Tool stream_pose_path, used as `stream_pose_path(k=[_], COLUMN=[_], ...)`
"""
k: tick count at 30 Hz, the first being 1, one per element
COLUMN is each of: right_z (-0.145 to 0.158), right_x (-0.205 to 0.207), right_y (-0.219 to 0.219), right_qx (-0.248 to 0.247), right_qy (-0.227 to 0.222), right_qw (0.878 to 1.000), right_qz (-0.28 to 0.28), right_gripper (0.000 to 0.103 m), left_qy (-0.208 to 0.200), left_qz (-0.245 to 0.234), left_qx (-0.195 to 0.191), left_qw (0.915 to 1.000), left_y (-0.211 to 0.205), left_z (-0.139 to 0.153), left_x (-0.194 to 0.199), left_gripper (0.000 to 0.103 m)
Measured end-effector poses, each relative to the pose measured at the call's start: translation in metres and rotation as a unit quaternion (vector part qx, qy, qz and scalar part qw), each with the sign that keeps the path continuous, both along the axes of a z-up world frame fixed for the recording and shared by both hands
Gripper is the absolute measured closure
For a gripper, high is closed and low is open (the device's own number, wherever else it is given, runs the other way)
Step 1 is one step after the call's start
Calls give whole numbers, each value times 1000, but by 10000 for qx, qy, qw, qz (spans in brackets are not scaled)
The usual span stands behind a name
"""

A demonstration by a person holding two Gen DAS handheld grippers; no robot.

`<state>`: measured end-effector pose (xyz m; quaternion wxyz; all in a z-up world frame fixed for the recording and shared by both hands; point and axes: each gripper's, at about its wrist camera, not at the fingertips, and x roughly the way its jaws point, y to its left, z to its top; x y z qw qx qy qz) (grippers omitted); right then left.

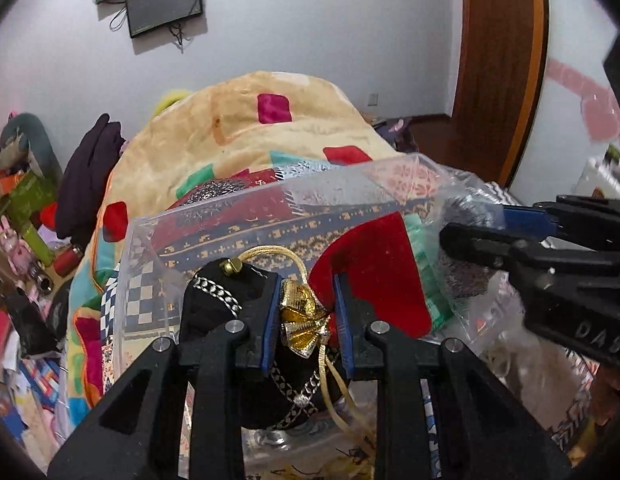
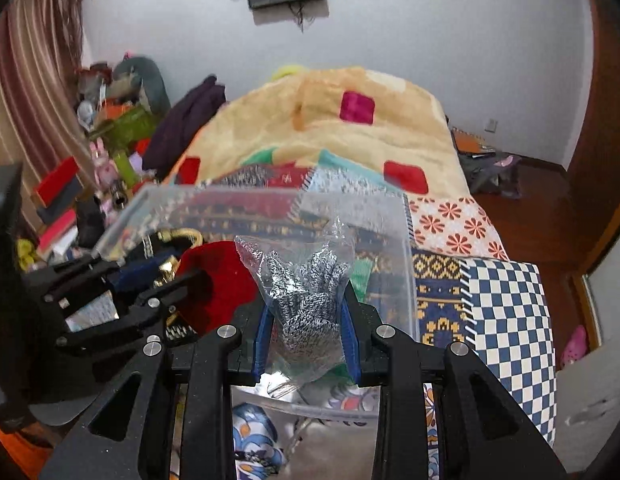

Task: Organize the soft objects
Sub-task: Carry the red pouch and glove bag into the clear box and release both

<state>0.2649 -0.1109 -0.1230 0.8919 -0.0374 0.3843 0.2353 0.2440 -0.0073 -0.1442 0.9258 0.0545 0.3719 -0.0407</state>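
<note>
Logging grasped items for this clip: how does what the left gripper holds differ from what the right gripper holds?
The left gripper clamps a black pouch by its gold gathered neck, bare fabric with patterned trim. The right gripper clamps a speckled black-and-white knit sealed in clear plastic. Both are soft and held over the clear bin.

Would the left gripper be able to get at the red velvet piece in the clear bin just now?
Probably not: the left gripper is shut on the black drawstring pouch, so though the red velvet piece lies right beside it, it has no free jaws.

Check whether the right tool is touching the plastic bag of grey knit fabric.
Touching. The right wrist view shows the plastic bag pinched between both blue pads of the right tool, the film pressed against each pad with no gap.
</note>
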Motion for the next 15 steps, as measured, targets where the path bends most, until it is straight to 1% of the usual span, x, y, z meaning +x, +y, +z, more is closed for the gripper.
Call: stream_pose_path(k=[1, 3, 4, 6, 7, 10, 11, 12, 13, 14, 15], right_z=[-2, -4, -5, -3, 0, 9, 14, 17, 23, 27, 31], right_x=[0, -2, -1, -4, -7, -15, -20, -23, -29, -33, -36], right_y=[1, 3, 4, 3, 2, -4, -6, -9, -13, -16, -19], right_qx=[-63, -191, -217, -270, -277, -237, -206, -184, -134, -85, -38], right_qy=[26, 97, 125, 134, 108, -56, -137, -196, -278, -326, -363], right_qw=[10000, 9997, 9996, 9994, 9994, 9995, 9994, 9994, 9993, 9991, 9990], right_qz=[30, 93, 128, 179, 200, 219, 231, 231, 231, 242, 246], right_gripper=[75, 74, 73, 69, 67, 57, 51, 47, 45, 41, 36], left_qy=[-6, 20, 41, 71, 56, -89, -138, -235, -322, -423, -530], left_qz=[-15, -43, -46, -39, -24, -16, -20, -22, -25, -21, -18], left_qx=[21, -7, -61, -230, -347, -505, -513, -517, -516, -505, -496], left_qw=[10000, 10000, 10000, 9997, 9994, 9987, 9986, 9984, 9981, 9978, 9974], left_y=[0, -1, 1, 5, 9, 16, 16, 18, 19, 20, 21], left_z=[0, 1, 1, 5, 8, 20, 24, 30, 34, 40, 45], left_x=[-1, -2, -3, -5, -8, -19, -24, -31, -37, -43, -51], left_gripper=[77, 71, 69, 63, 62, 60, 56, 50, 47, 42, 38])
